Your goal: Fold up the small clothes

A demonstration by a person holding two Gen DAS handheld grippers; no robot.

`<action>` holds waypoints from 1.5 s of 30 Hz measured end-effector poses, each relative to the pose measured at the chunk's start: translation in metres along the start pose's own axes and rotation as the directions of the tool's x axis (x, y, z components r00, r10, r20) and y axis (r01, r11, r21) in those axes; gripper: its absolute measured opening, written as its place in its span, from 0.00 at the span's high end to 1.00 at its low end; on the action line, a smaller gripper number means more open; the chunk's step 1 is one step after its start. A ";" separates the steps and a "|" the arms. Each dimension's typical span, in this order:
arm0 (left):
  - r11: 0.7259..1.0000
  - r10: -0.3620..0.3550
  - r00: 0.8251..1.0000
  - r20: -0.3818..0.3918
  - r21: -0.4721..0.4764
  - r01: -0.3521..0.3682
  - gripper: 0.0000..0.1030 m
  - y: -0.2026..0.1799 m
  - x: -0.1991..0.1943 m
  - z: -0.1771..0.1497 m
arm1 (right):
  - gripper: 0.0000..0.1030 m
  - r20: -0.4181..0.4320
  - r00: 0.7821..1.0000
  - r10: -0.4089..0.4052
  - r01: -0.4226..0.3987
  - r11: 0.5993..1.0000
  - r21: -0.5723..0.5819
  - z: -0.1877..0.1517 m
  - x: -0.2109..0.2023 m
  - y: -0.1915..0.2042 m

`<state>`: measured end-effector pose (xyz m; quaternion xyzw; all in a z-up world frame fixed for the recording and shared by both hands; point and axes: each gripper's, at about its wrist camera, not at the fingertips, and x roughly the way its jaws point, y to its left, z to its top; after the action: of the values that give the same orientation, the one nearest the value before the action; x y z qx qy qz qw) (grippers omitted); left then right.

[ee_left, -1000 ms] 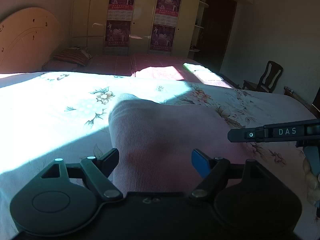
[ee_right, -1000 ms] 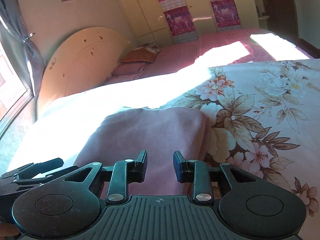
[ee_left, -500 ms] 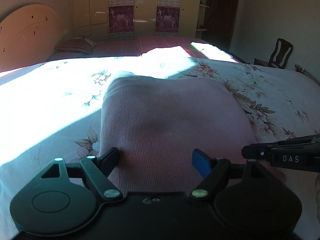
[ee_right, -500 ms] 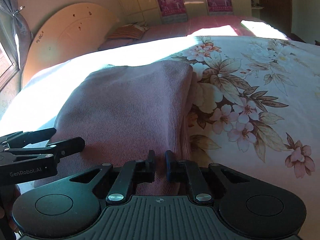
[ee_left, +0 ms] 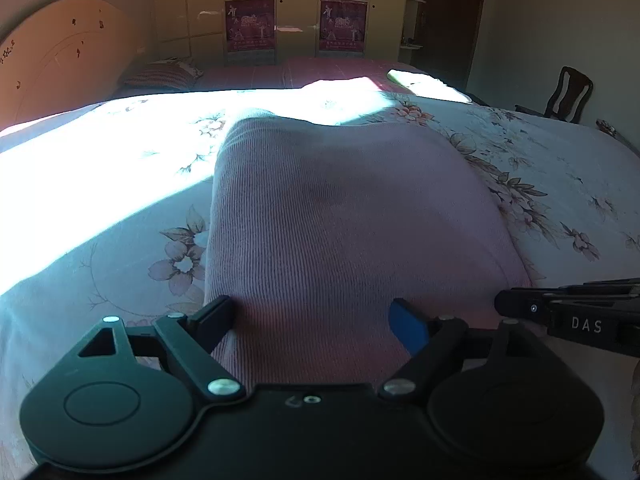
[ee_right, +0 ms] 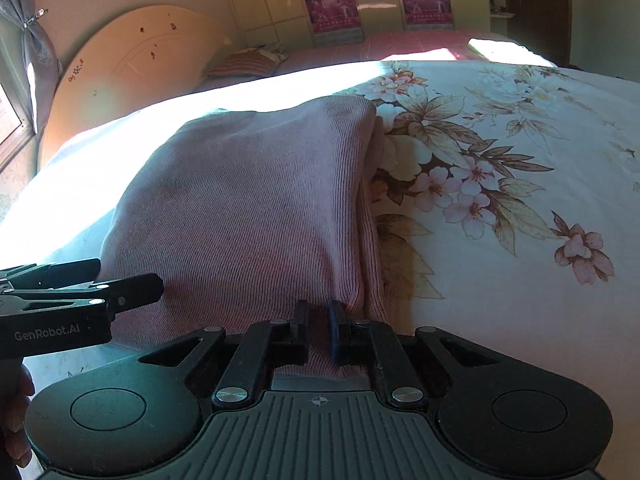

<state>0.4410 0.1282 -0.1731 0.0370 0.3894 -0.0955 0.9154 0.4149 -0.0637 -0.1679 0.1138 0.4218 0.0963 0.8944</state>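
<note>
Pink ribbed knit garment (ee_left: pixel 352 216) lies folded on the floral bedspread (ee_right: pixel 520 240) of the bed, partly in shadow beside a bright sunlit band. At the garment's near edge, the right gripper (ee_right: pixel 319 328) is clamped together on a pinch of the fabric. The left gripper (ee_left: pixel 312 320) has just been opening, its jaws wide apart, straddling the near edge without pressing it.

The black two-finger left gripper (ee_left: pixel 314 320) tilts downward with its jaws spread wide; they have just been opening, and pink ribbed knit cloth (ee_left: pixel 344 220) lies between its fingers (ee_left: pixel 214 316) without being pinched. The black two-finger right gripper (ee_right: pixel 319 328), just to its right, also tilts downward, its jaws pressed together on a fold of that cloth. A bare hand (ee_right: pixel 14 420) grips the left gripper's handle.
</note>
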 end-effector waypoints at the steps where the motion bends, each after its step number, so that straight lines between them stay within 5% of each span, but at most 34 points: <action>1: 1.000 0.002 1.000 -0.001 0.008 -0.002 0.15 -0.001 0.000 -0.001 | 0.99 0.003 1.000 -0.002 0.002 1.000 0.012 -0.001 0.000 -0.002; 5: 0.999 0.013 1.000 -0.018 0.036 -0.012 0.08 -0.006 0.001 -0.002 | 1.00 0.006 1.000 0.022 -0.022 0.993 0.115 -0.002 0.000 -0.015; 21: 0.994 0.041 0.980 -0.195 -0.095 -0.061 0.00 0.010 0.018 -0.004 | 1.00 -0.010 1.000 0.007 -0.006 0.990 0.139 -0.004 -0.019 0.002; 22: 0.995 0.060 0.980 -0.188 -0.063 -0.073 0.00 0.006 0.017 -0.003 | 0.97 -0.009 1.000 0.015 -0.013 0.990 0.144 -0.005 -0.023 0.002; 24: 0.996 0.088 0.983 -0.163 -0.005 -0.090 0.00 -0.002 0.011 -0.004 | 0.74 -0.005 0.999 0.034 -0.033 0.989 0.143 -0.006 -0.032 0.003; 25: 0.995 0.098 0.983 -0.155 0.010 -0.098 0.01 -0.005 0.008 -0.004 | 0.47 0.003 0.999 0.054 -0.054 0.989 0.139 -0.006 -0.037 0.004; 26: 0.994 0.107 0.982 -0.156 0.007 -0.107 0.01 -0.006 0.006 -0.005 | 0.34 0.020 0.998 0.067 -0.069 0.990 0.125 -0.008 -0.046 0.007; 31: 0.990 0.139 0.979 -0.149 0.006 -0.140 0.03 -0.012 -0.019 -0.010 | 0.33 0.052 0.997 0.064 -0.067 0.996 0.061 -0.014 -0.079 0.014; 37: 0.961 0.273 0.962 -0.006 0.053 -0.272 0.01 -0.037 -0.095 -0.023 | 0.26 0.029 0.995 0.100 -0.101 0.995 0.009 -0.032 -0.122 0.011; 45: 0.970 0.242 0.969 0.051 0.014 -0.243 0.01 -0.075 -0.204 -0.047 | 0.20 0.045 0.993 0.109 -0.105 0.991 -0.078 -0.075 -0.202 0.009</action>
<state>0.2540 0.0917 -0.0584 0.0915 0.3586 0.0124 0.9289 0.2298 -0.0998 -0.0635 0.1045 0.3891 0.1573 0.9016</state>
